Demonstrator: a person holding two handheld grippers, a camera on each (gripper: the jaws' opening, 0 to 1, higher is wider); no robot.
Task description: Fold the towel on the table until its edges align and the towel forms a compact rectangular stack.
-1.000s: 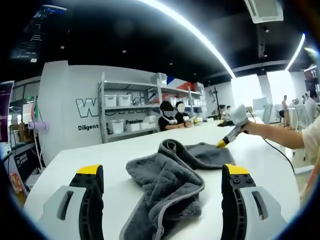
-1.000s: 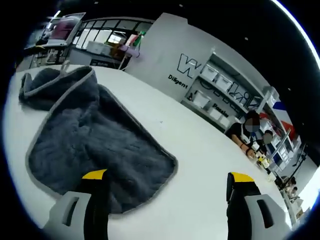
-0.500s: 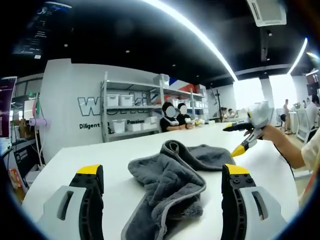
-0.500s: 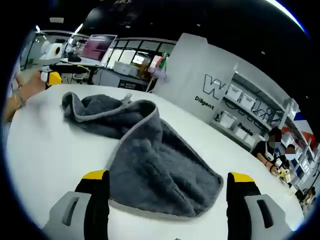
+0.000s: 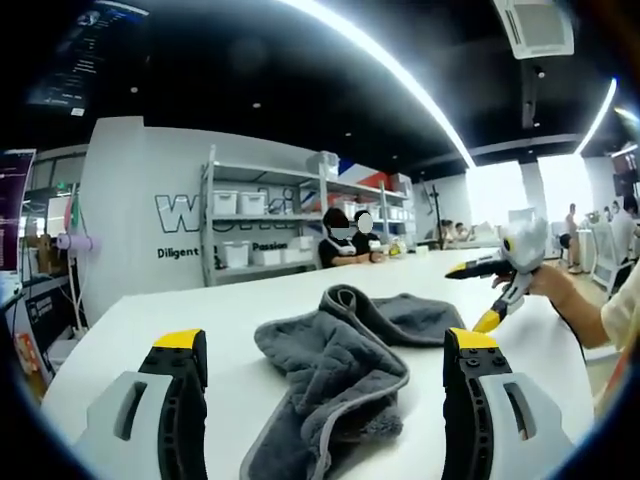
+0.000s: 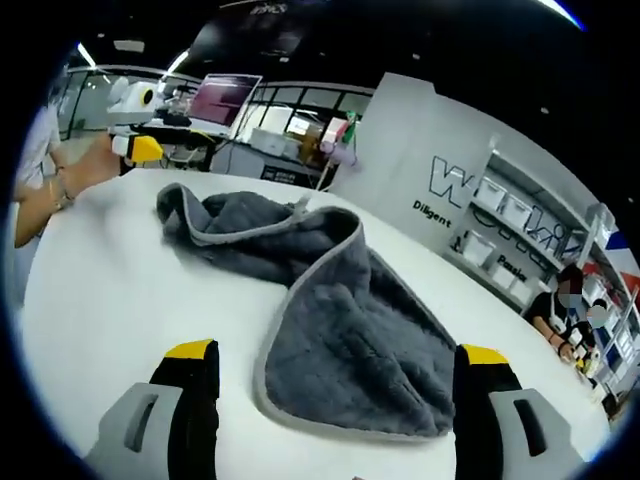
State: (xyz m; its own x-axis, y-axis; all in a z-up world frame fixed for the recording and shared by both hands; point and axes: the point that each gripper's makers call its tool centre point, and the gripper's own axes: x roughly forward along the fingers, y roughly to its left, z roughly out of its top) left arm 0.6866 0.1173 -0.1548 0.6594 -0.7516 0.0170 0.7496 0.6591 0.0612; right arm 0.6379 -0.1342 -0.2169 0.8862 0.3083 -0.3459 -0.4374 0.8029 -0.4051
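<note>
Right gripper view is showing the rumpled towel (image 6: 330, 310) lying mid-frame on the white surface (image 6: 120, 300), stretching diagonally just ahead of the wide-open right gripper (image 6: 335, 400); left gripper (image 5: 325, 385) is likewise gaping, facing it.

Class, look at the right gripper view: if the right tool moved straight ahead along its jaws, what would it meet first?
Most likely the grey towel, whose near hemmed edge lies on the white table just ahead of the open right tool; exact depth is unclear.
</note>
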